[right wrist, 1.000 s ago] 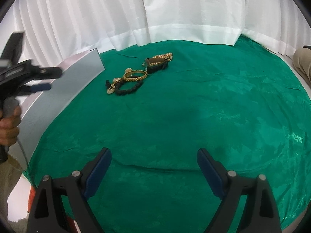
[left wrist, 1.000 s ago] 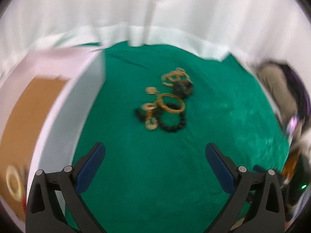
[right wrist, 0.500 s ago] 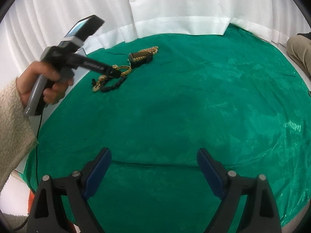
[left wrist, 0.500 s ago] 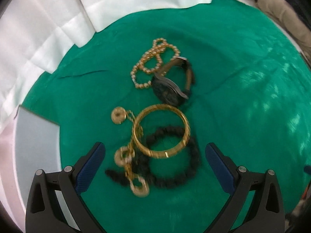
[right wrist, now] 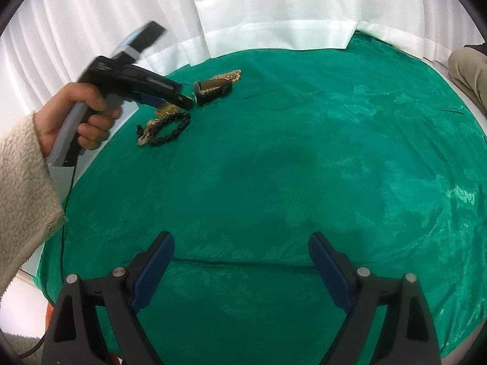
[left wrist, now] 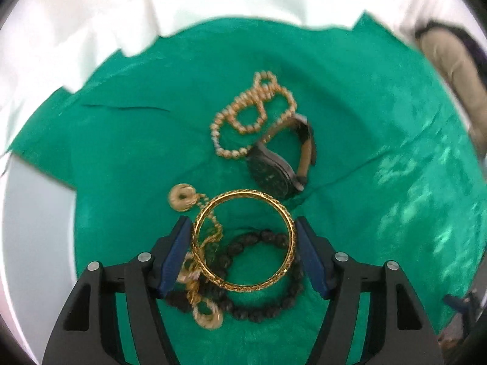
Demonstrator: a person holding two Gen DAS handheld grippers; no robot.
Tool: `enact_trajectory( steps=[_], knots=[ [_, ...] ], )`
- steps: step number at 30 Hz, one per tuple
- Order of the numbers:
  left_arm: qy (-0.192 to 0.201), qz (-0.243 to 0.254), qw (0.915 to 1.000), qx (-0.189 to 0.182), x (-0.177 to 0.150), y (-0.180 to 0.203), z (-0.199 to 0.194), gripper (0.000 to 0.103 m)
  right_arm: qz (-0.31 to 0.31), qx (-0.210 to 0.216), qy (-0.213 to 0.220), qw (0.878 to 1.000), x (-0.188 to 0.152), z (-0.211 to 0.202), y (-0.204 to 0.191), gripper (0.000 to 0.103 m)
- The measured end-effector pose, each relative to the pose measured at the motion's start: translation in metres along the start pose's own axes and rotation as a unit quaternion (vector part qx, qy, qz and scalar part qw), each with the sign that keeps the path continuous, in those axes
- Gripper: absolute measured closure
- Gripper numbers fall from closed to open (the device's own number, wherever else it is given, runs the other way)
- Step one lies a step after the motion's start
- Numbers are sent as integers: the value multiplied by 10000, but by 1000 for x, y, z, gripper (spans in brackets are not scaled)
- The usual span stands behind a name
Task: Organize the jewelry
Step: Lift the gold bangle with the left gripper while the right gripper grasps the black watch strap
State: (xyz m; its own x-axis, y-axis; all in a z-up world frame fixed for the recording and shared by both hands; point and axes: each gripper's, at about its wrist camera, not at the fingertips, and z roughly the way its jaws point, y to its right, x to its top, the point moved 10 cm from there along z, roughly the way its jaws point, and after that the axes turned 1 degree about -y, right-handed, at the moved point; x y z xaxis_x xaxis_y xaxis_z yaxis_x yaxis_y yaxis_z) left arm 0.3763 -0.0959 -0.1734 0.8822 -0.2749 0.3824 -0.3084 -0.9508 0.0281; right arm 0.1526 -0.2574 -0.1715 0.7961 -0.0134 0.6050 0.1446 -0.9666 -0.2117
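A pile of jewelry lies on the green cloth (left wrist: 380, 121). My left gripper (left wrist: 243, 249) is shut on a gold bangle (left wrist: 275, 206), its blue pads (left wrist: 176, 249) pressing both sides of the ring. Under it lie a black bead bracelet (left wrist: 268, 310) and a gold chain with discs (left wrist: 182, 197). Beyond are a dark wristwatch (left wrist: 274, 170) and a gold bead necklace (left wrist: 252, 115). In the right wrist view my left gripper (right wrist: 182, 102) is over the same pile, with the black bracelet (right wrist: 170, 130) and the watch (right wrist: 213, 89) beside it. My right gripper (right wrist: 240, 270) is open and empty above bare cloth.
A white box wall (left wrist: 36, 228) stands at the left of the cloth, also in the right wrist view (right wrist: 61, 179). White curtain (right wrist: 274, 6) hangs behind the table. A person's tan-clothed leg (right wrist: 468, 67) is at the far right edge.
My left gripper swung from the box to the jewelry pile, dropped over it and closed on the gold bangle. My right gripper stayed open and shifted a little.
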Motion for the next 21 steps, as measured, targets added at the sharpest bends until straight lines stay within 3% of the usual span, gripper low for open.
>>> enact_trajectory(
  steps=[7, 10, 12, 13, 15, 18, 19, 21],
  knots=[
    [440, -536, 9975, -138, -39, -19, -57, 33, 48, 102, 75, 9999, 10, 1, 0, 12],
    [497, -718, 9958, -264, -75, -22, -70, 33, 145, 533, 45, 9985, 20, 0, -9, 12],
    [503, -821, 9950, -266, -100, -23, -76, 33, 284, 1066, -34, 9939, 34, 1, -19, 12],
    [513, -887, 9944, -254, -115, -25, -80, 33, 373, 1388, -58, 9896, 51, 3, -25, 12],
    [526, -979, 9935, -251, -132, -28, -84, 33, 356, 1592, 52, 9866, 83, 8, -32, 12],
    [601, -1178, 9909, -266, -159, -35, -98, 33, -174, 1181, 88, 9928, 141, 41, -41, 12],
    [657, -1275, 9893, -250, -166, -38, -104, 33, -305, 1148, -2, 9929, 156, 56, -47, 16],
    [747, -1384, 9874, -194, -173, -43, -114, 33, -596, 1188, -293, 9907, 182, 90, -64, 40]
  ],
)
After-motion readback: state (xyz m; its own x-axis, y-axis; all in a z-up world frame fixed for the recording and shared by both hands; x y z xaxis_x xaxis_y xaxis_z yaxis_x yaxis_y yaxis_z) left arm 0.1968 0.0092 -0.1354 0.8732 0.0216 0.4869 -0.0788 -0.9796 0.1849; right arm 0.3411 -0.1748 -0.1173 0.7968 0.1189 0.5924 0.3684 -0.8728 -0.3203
